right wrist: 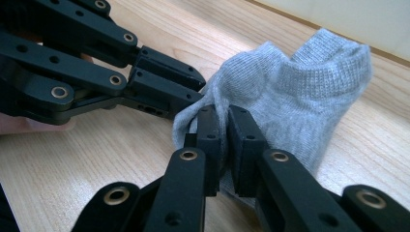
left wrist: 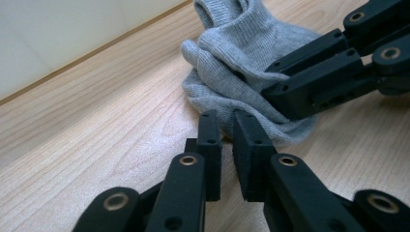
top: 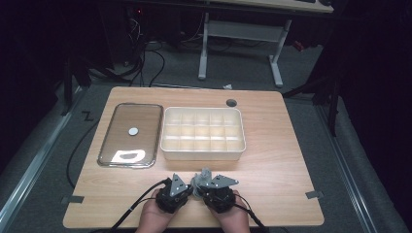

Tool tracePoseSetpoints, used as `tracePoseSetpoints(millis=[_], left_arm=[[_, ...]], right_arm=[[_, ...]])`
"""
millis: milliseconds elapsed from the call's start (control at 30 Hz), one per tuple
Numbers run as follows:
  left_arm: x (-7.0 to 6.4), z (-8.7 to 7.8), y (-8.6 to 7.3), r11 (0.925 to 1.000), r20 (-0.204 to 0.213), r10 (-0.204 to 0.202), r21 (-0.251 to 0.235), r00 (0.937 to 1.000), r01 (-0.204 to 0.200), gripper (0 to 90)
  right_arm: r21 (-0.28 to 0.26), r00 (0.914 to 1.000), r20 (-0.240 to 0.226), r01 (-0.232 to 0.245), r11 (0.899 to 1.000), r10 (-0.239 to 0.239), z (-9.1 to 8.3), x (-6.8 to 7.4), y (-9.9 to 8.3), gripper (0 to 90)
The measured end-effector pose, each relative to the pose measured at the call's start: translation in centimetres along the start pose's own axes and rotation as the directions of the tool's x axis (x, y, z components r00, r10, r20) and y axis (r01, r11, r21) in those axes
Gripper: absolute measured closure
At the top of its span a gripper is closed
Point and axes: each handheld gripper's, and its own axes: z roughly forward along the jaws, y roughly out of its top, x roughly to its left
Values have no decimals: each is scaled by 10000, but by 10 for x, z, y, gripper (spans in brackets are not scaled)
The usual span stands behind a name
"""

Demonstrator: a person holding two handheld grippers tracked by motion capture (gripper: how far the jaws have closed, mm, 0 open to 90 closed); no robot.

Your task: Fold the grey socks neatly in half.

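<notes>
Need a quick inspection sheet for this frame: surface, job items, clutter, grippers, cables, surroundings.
Surface: wooden table, light grain.
Job's things: grey sock bunched at the near edge; white divided box behind it.
Clutter: clear lid left of the box.
Grippers: left gripper and right gripper both pinch sock fabric.
Cables: black cable trails from the left gripper.
Surroundings: dark room, white desk frame beyond the table.
</notes>
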Motion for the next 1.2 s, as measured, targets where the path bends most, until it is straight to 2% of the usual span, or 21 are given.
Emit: tracePoseSetpoints(millis=[133, 300, 433, 567, 700, 767, 800, 867, 900, 933, 967, 1000, 1033, 1100, 1133, 1200], left_arm=[[6, -4, -2, 9997, -56, -178, -170, 9998, 177, 776], [15, -14, 2, 9967, -256, -366, -731, 9990, 347, 796], [10, -20, 16, 9926, -128, -163, -1204, 9998, 146, 814], [0, -16, 36, 9914, 125, 138, -1304, 9998, -121, 813], [-8, -14, 45, 9907, 80, 426, -1298, 9991, -412, 808], [-9, -10, 44, 9933, 53, 480, -1057, 9988, -472, 808], [-9, -10, 44, 9933, 53, 480, -1057, 9988, -472, 809], [-4, 3, 38, 9978, -21, 369, -546, 9993, -369, 814], [-4, 3, 38, 9978, -21, 369, -546, 9993, -369, 817], [1, 9, 34, 9991, -21, 202, -381, 9998, -202, 822], [3, 11, 33, 9993, 17, 136, -356, 9999, -135, 824], [3, 11, 33, 9993, 17, 136, -356, 9999, -135, 825], [4, 13, 31, 9993, 130, 75, -375, 9999, -71, 826], [3, 14, 31, 9992, 155, 145, -385, 9998, -139, 826], [3, 15, 31, 9991, 218, 175, -388, 9996, -166, 826], [3, 15, 30, 9990, 229, 204, -392, 9995, -195, 826]], right_arm=[[-1, 10000, -23, 56, 10000, -56, 0, 0, -1, 841], [-112, 9999, -90, 75, 9999, -76, 0, -1, -2, 834], [-202, 9998, -195, 67, 9998, -71, 1, -2, -3, 826], [-297, 9996, -255, 76, 9995, -83, 1, -3, -4, 819], [-345, 9995, -277, 132, 9993, -141, 1, -2, -5, 798], [-359, 9994, -299, 165, 9992, -176, 1, -2, -5, 789], [-359, 9994, -299, 165, 9992, -176, 1, -2, -5, 789], [-390, 9991, -401, 155, 9991, -170, 1, -2, -5, 754], [-390, 9991, -401, 155, 9991, -170, 1, -2, -5, 754], [-421, 9988, -457, 174, 9990, -194, -1, -1, -5, 703], [-475, 9986, -470, 227, 9986, -249, -4, -1, -5, 691], [-683, 9987, -486, 148, 9976, -181, -10, -2, -5, 696], [-1118, 9990, -449, 20, 9937, -71, -18, -4, -6, 722], [-1890, 9998, -148, -132, 9819, 106, -33, -11, -5, 775], [-2038, 9998, 3, -180, 9788, 184, -37, -13, -4, 798], [-2025, 9995, 114, -250, 9790, 279, -38, -18, -3, 812]])
